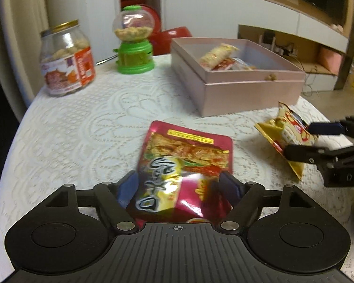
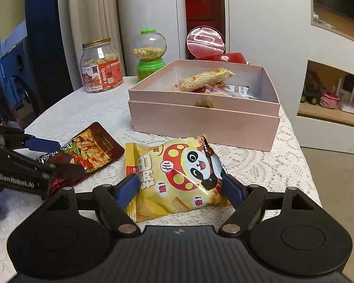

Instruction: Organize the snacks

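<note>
A red snack packet lies on the white lace tablecloth between the fingers of my left gripper, whose jaws stand wide and open around it. A yellow panda snack bag sits between the blue pads of my right gripper; the pads stand at its side edges without squeezing it. In the left wrist view the yellow bag looks tilted in the right gripper. From the right wrist view, the left gripper and red packet are at the left. A pink open box behind holds several snack packets.
A clear cookie jar with a gold lid and a green candy dispenser stand at the back of the table. A red round tin sits behind the box. The table's right edge drops to the floor.
</note>
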